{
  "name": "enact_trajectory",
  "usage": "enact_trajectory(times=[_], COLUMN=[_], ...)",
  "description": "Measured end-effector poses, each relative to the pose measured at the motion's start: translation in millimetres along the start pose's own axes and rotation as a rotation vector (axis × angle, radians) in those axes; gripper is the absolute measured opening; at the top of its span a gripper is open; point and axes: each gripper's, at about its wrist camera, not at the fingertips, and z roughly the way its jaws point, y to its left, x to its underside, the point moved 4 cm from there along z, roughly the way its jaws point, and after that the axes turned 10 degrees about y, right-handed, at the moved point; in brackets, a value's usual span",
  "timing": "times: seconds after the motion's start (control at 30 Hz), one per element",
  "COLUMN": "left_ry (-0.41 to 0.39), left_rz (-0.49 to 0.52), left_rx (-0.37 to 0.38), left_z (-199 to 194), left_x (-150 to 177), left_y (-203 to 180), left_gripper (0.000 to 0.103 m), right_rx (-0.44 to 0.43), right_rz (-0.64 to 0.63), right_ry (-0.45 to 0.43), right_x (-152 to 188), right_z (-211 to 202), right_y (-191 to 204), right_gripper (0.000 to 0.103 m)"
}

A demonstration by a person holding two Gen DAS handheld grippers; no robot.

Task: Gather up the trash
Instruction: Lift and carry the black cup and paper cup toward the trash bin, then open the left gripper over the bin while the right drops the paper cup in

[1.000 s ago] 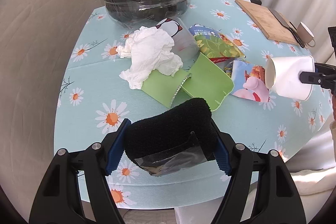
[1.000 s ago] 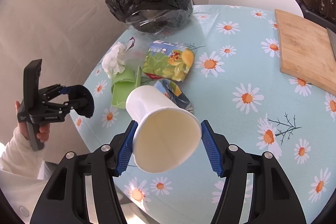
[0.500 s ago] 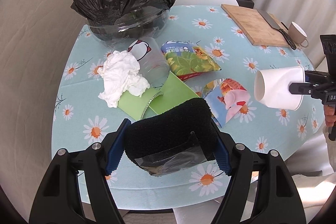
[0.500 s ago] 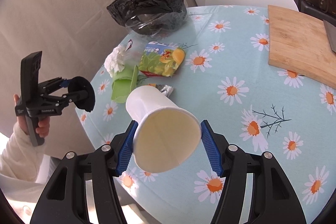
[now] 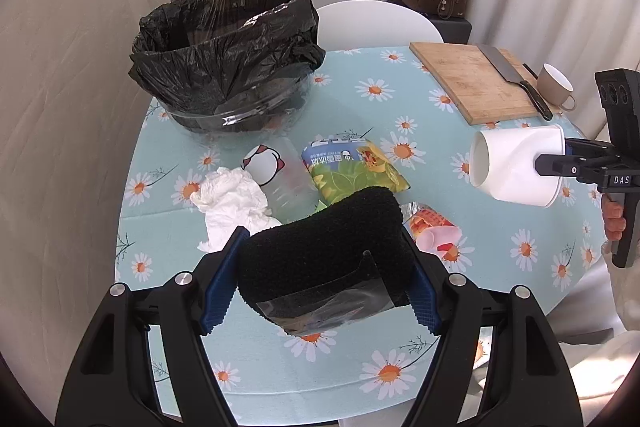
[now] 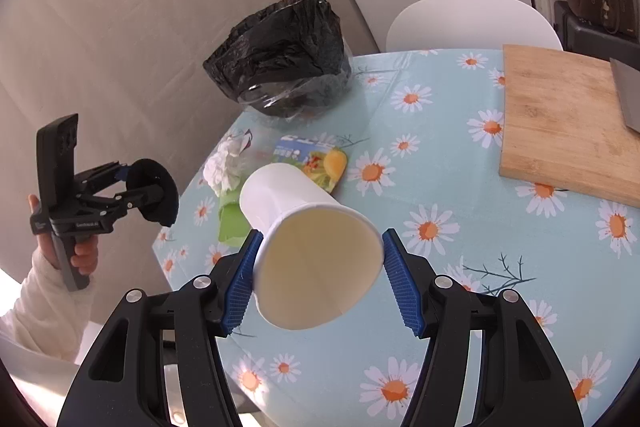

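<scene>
Left gripper (image 5: 320, 267): your blue pads press both sides of a black fuzzy pad (image 5: 324, 239), tilted down.
Left hand (image 6: 76, 251): you grip the handle from below, white sleeve at the wrist.
Right gripper (image 6: 320, 267): your jaws clamp a white paper cup (image 6: 308, 239) lying sideways.
Right hand (image 5: 612, 223): your fingers wrap the handle.

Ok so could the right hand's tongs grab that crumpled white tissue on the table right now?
Probably not as things stand. The right tongs are already shut on the white paper cup, which fills the gap between them. The crumpled tissue lies uncovered on the table, so only the cup is in the way.
</scene>
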Motion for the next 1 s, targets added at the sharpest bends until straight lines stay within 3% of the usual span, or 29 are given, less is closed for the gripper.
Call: enact_trajectory(times=[0.43,0.67,1.0], left_ry=[-0.119,-0.125,-0.173], left_rz=[0.028,0.043,0.075], left_rx=[0.049,0.061,0.144], left_z=[-17,-13,-7], left_x=[-59,-93,-144], left_y=[54,89,129], left_gripper=[0.072,0.072,0.072], right_rx=[0.072,0.069,0.120], right_rz=[-0.021,-0.019,-0.116], right_ry=[-0.088,-0.117,-0.144], right_x=[-73,-126,-210], right_z=[-8,4,19], right_y=[18,28,65], right_gripper=[0.057,0.057,0.057])
